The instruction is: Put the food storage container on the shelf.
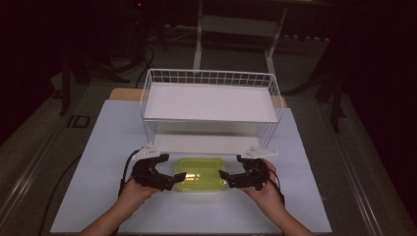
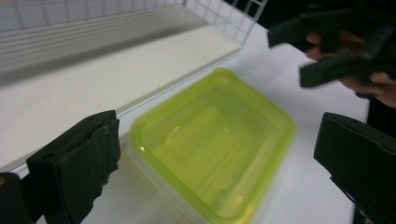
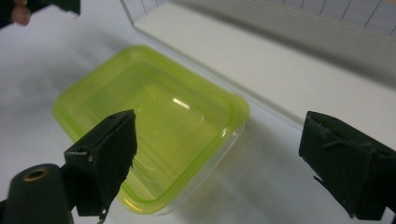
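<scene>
One yellow-green lidded container point(image 1: 200, 180) sits between two open grippers, left gripper point(image 1: 166, 181) and right gripper point(image 1: 226, 178).

wire rack point(image 1: 210, 101) just behind container point(image 1: 200, 180)

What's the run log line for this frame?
left tongs: open, at box's left end | right tongs: open, at right end | green box: lidded, on table before rack

In left gripper view the yellow-green lidded plastic container point(image 2: 212, 144) is blurred at its near corner. The white wire two-shelf rack point(image 2: 93, 56) is cut off by top edge, w/ upper shelf hidden.
</scene>
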Demonstrator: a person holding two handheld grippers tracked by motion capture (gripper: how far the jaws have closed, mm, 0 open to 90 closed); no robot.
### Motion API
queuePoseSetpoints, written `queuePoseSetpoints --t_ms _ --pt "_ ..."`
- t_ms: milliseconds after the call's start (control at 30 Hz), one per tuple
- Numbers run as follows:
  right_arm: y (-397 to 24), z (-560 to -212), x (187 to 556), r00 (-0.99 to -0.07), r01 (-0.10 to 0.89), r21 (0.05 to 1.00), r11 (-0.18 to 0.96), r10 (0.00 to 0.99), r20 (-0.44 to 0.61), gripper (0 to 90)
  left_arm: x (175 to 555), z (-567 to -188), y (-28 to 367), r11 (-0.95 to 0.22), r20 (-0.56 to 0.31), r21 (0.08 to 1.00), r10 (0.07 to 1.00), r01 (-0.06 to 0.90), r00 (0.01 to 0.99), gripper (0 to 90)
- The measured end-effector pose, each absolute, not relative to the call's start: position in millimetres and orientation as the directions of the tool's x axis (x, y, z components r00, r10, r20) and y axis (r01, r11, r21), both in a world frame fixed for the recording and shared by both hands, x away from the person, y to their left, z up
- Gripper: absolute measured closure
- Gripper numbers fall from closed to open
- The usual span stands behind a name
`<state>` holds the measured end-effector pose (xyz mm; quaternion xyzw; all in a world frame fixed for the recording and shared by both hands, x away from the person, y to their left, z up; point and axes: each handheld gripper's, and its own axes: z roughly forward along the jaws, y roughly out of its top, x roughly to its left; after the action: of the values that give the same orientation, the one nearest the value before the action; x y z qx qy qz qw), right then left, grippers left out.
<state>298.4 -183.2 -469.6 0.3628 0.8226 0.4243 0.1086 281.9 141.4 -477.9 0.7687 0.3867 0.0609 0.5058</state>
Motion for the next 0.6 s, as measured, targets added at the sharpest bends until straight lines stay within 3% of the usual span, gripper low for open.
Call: queuePoseSetpoints --t_ms 200,233,533,600 --pt "-178.5 -478.9 300.4 -0.706 0.54 0.749 0.384 0.691 0.155 15.8 291.0 -492.0 138.4 -0.192 -0.335 0.785 0.667 0.589 0.665 2.1" --pt "-178.5 -478.9 300.4 -0.706 0.54 0.749 0.384 0.691 0.155 15.8 291.0 -492.0 138.4 -0.192 -0.335 0.785 0.667 0.589 0.665 7.5" --pt "-179.2 -492.9 302.0 -0.671 0.604 0.709 0.364 0.712 0.206 32.2 293.8 -514.7 142.7 -0.145 -0.425 0.695 0.707 0.704 0.565 17.3" --pt "-177.8 -493.9 302.5 -0.67 0.612 0.701 0.366 0.71 0.214 33.4 293.8 -519.0 142.3 -0.148 -0.444 0.672 0.703 0.725 0.555 24.9"
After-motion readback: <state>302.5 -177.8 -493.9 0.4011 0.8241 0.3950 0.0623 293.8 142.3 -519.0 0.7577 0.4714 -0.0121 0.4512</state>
